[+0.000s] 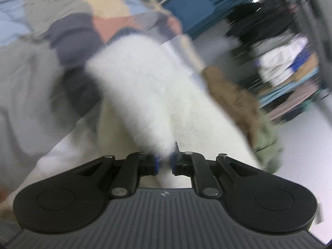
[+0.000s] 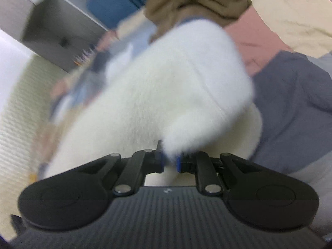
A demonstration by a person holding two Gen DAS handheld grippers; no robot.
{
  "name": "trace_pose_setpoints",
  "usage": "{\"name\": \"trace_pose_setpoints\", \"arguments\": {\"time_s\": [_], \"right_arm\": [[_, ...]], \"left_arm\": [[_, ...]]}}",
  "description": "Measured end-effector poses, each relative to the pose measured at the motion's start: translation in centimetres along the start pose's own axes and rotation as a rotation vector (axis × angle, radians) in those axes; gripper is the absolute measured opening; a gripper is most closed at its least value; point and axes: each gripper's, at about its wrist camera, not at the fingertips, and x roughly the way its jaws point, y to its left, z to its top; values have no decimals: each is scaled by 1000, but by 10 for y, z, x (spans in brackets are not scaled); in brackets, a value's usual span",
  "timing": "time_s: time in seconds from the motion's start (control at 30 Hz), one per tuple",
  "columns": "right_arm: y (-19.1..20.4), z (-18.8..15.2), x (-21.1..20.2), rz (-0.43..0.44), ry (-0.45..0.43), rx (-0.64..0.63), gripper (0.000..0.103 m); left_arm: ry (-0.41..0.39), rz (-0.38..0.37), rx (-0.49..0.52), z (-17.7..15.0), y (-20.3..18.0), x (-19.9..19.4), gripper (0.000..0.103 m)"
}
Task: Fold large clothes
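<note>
The fleece garment (image 1: 145, 95) lies on the bedspread (image 1: 108, 4), a hoodie (image 1: 232, 95) beside it.

Both grippers are pinched shut on the fluffy white garment.

The left gripper (image 1: 164, 162) points down at a slant, and its two black fingers with blue pads (image 1: 157, 161) squeeze a fold of the white garment (image 1: 141, 87). The right gripper (image 2: 170, 161) tips down more steeply, and its blue pads (image 2: 178, 162) nip another bit of the same garment.
</note>
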Motion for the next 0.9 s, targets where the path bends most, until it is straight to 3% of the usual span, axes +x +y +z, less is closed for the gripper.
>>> {"name": "trace_pose_setpoints", "arguments": {"time_s": [0.13, 0.27, 0.3, 0.33, 0.4, 0.43, 0.53, 0.63, 0.9], "right_arm": [[-1, 0, 14, -74, 40, 12, 17], [-3, 0, 7, -71, 61, 42, 26], [-3, -2, 4, -75, 62, 42, 37], [-3, -2, -2, -77, 65, 48, 55], [-4, -2, -14, -67, 62, 66, 80], [-5, -2, -21, -66, 55, 73, 84], [-10, 5, -39, -52, 25, 88, 82], [-10, 18, -58, -25, -9, 71, 83], [-3, 56, -74, -14, -132, -84, 87]], "left_arm": [[50, 106, 30, -1, 2, 25, 13], [56, 101, 48, 1, 0, 25, 15], [55, 95, 49, 1, -1, 22, 21], [56, 95, 49, 2, -2, 19, 38], [57, 82, 62, 3, -7, 10, 64], [38, 78, 68, 1, -12, 6, 69], [12, 60, 73, 3, -20, -16, 78], [-13, 41, 70, 9, -25, -34, 80], [-173, 61, 151, 32, -46, -90, 96]]}}
